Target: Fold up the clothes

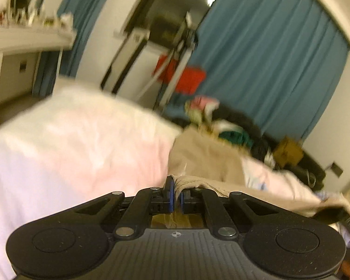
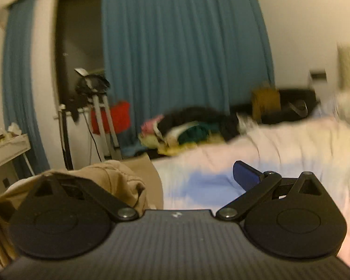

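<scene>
Beige garment (image 1: 205,156) is seen lower centre of left wrist view, spread over pale bedsheet (image 1: 70,140); ribbed edge is pinched in fully closed left gripper (image 1: 175,192). Fold judged under way, edge being carried across. Right gripper (image 2: 151,177) is spread wide, nothing pinched; garment bunched over its left finger, lower left. Next move calls for second edge to be gripped. Clothes pile (image 2: 186,128) is shown more clearly in right view.

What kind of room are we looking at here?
Most likely a bedroom in a home. A bed with pale sheets fills the foreground, a heap of clothes lies at its far side, and long blue curtains hang behind.
</scene>
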`<state>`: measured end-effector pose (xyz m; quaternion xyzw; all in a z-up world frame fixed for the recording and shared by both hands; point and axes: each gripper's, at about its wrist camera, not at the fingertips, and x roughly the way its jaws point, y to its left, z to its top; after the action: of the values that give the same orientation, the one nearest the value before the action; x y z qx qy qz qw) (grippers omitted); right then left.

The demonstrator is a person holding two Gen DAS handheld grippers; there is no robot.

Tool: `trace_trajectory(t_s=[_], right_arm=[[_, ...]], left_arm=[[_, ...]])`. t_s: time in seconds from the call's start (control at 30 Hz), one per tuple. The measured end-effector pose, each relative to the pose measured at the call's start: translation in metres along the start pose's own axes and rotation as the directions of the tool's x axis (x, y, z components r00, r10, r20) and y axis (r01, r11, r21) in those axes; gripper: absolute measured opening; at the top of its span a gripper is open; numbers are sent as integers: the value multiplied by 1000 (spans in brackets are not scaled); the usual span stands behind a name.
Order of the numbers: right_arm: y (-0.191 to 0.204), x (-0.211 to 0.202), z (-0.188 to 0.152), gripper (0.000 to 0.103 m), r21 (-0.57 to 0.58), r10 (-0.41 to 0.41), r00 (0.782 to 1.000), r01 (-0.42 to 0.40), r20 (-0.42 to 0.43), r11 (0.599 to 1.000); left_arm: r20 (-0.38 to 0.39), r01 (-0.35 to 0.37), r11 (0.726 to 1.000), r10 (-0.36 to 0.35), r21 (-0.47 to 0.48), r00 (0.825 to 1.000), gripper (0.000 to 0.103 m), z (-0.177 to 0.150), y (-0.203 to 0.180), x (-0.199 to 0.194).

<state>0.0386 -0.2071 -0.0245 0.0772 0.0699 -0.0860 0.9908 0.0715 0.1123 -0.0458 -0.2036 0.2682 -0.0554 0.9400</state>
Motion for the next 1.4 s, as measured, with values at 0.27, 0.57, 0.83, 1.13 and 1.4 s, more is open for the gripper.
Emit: trace_trajectory(t_s=[0.27, 0.57, 0.83, 1.13, 1.4], right_arm=[[8, 14, -1, 103, -17, 68, 995, -69, -68, 997], [14, 14, -5, 103, -10, 88, 988, -90, -130, 996], [12, 13, -8, 103, 16, 97, 982, -96, -163, 995], [6, 8, -3, 103, 53, 81, 991, -75, -110, 996], [12, 9, -5, 103, -27, 71, 986, -76, -154, 997]], left_arm=[[-111, -102, 993, 108, 59, 988, 66, 2, 3, 15], [15, -108, 894, 113, 435, 994, 98, -27, -61, -28], [126, -154, 682, 90, 715, 988, 101, -75, -130, 26], [182, -380, 826, 333, 416, 925, 100, -30, -79, 42], [195, -484, 861, 453, 159, 870, 101, 1, -37, 0]])
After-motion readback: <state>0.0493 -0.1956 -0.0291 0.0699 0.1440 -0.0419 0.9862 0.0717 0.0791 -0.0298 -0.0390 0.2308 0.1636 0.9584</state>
